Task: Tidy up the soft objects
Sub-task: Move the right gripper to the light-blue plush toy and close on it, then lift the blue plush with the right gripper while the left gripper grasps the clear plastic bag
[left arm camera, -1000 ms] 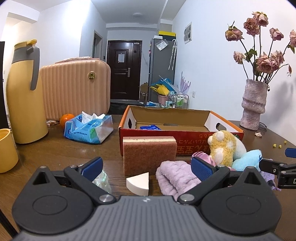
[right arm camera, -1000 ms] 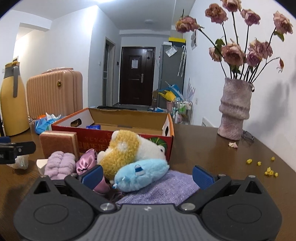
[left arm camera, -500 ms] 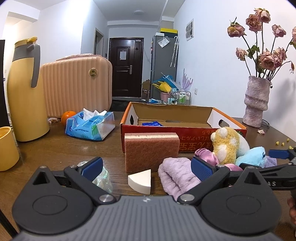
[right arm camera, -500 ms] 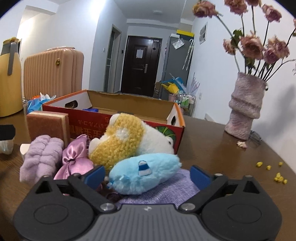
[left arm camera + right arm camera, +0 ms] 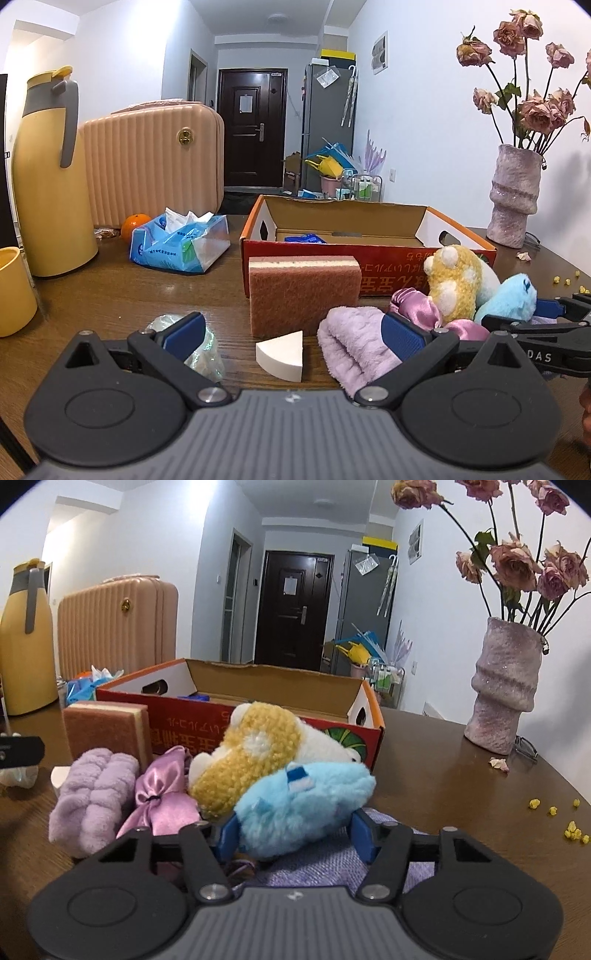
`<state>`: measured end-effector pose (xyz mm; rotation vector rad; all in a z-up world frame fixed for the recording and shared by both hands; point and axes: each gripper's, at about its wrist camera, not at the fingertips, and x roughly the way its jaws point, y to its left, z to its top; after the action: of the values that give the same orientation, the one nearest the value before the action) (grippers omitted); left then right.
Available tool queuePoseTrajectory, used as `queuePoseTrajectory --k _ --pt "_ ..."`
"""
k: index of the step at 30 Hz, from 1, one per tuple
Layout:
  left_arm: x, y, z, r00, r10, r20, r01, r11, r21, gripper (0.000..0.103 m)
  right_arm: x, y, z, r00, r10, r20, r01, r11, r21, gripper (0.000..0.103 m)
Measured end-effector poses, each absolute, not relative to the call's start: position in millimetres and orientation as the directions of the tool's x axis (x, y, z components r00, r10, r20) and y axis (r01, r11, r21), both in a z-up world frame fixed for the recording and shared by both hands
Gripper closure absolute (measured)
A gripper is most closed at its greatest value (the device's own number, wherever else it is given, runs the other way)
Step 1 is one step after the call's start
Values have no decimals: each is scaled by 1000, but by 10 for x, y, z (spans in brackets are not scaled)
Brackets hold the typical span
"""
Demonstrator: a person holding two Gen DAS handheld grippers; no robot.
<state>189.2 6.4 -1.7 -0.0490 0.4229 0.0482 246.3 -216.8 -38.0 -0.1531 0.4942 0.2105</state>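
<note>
Right hand-held gripper (image 5: 293, 834) closing now, pads squeezing into the blue plush (image 5: 303, 808) on the purple cloth (image 5: 314, 867), propped against the yellow plush (image 5: 251, 760). My grip sits low; lifting could snag the cloth or topple its neighbour. Left hand-held gripper (image 5: 293, 334) hangs open.

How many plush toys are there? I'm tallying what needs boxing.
2: the yellow-and-white plush toy leans against the cardboard box; the blue plush toy lies before it. Others may be hidden.
</note>
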Motion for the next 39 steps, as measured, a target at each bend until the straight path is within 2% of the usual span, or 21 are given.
queuePoseTrajectory --k 5,24,39 --pt "1898 89 3 913 42 -407 -66 997 -46 0 2384 -2194 -317 882 166 -441 -228 969 -93 66" --pt "1909 388 27 909 97 -406 -126 991 -47 0 2096 -2239 -123 942 158 -295 -201 972 -121 68" --pt "2154 730 -202 834 143 -532 -177 984 -14 0 2093 -2288 -127 950 128 -286 -168 979 -117 68"
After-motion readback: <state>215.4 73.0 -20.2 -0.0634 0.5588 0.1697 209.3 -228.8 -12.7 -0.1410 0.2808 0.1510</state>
